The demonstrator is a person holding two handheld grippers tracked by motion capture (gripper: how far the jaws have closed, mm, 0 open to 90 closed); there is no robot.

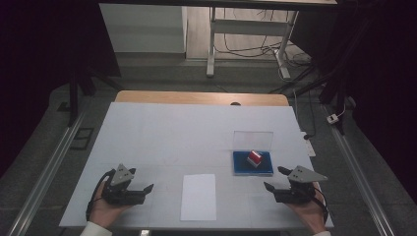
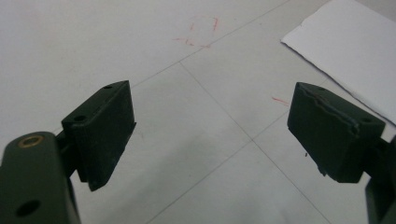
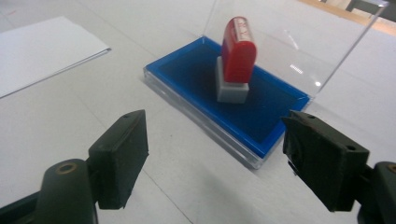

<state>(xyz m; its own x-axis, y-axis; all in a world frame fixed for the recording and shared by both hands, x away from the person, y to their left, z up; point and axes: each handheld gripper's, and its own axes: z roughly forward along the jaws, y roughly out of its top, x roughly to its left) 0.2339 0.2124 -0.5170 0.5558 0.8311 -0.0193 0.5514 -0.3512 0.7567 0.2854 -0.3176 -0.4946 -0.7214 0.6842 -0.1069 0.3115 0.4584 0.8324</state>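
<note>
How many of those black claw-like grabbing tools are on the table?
2. The black two-jaw left gripper sits in the hand at the near left; the black two-jaw right gripper sits in the hand at the near right, beside the blue ink pad.

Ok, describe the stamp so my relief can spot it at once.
On the white table, look toward the right gripper for the blue ink pad with its clear lid raised. The stamp stands upright on the pad: red top, grey base, the only red object.
</note>
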